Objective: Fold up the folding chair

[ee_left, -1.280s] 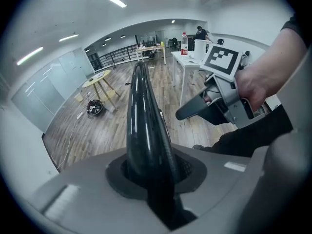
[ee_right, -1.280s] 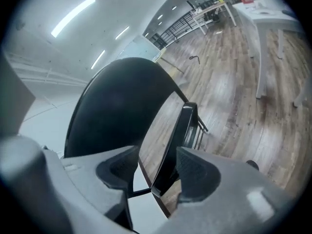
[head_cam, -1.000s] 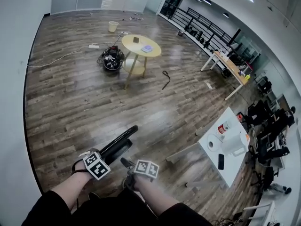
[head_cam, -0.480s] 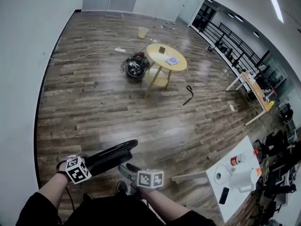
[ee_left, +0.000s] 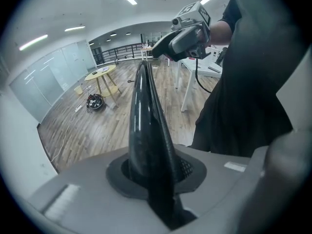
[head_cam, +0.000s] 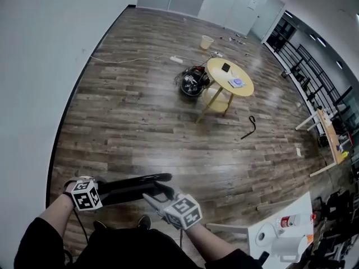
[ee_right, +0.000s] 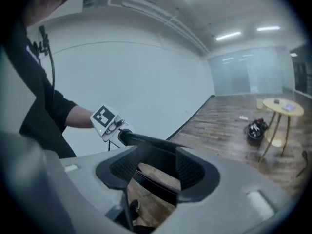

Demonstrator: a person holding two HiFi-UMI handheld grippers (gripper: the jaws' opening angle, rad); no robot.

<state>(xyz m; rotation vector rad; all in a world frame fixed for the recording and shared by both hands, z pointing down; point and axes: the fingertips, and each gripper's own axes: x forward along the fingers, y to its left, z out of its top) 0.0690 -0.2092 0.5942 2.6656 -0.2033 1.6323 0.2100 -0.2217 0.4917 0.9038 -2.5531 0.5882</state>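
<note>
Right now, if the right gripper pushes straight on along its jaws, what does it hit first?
The folding chair: a black band of it sits between the right gripper's jaws, apparently gripped. Past that, only wood floor, depth unclear.

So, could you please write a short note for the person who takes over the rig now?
Left gripper: jaws shut on one end of the folding chair.
Right gripper: jaws clamped on its other end.
Chair: held off the floor between both; it looks folded flat, legs not visible.
To do: check it is fully closed, then probably set it down.
</note>
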